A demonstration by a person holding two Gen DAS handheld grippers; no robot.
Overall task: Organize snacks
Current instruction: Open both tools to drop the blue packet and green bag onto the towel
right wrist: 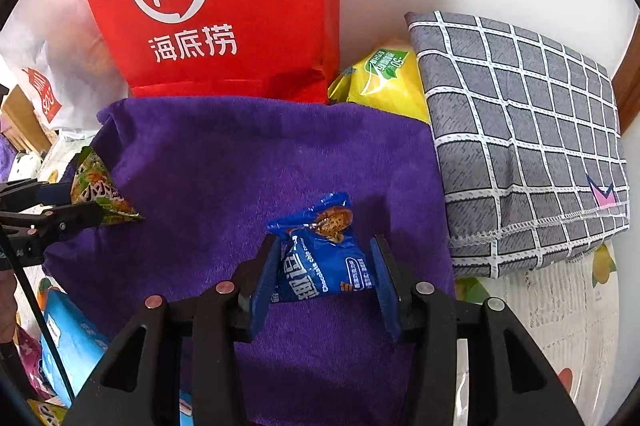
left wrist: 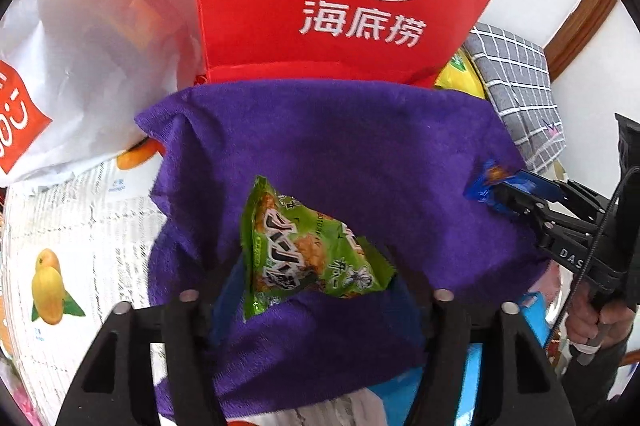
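We've got both grippers down over the purple towel. The left gripper has its jaws standing apart with the green pack sitting between them; hard to say if the pads touch it, since its fingertips are hidden in that view. The right gripper is pretty narrow, its left blue pad right against the blue cookie pack and a small gap on the other side, so we can't call it a clamp. From the cookie pack, the red bag stands at about 11 o'clock, the yellow pack at 1, and the checked cloth at 2.
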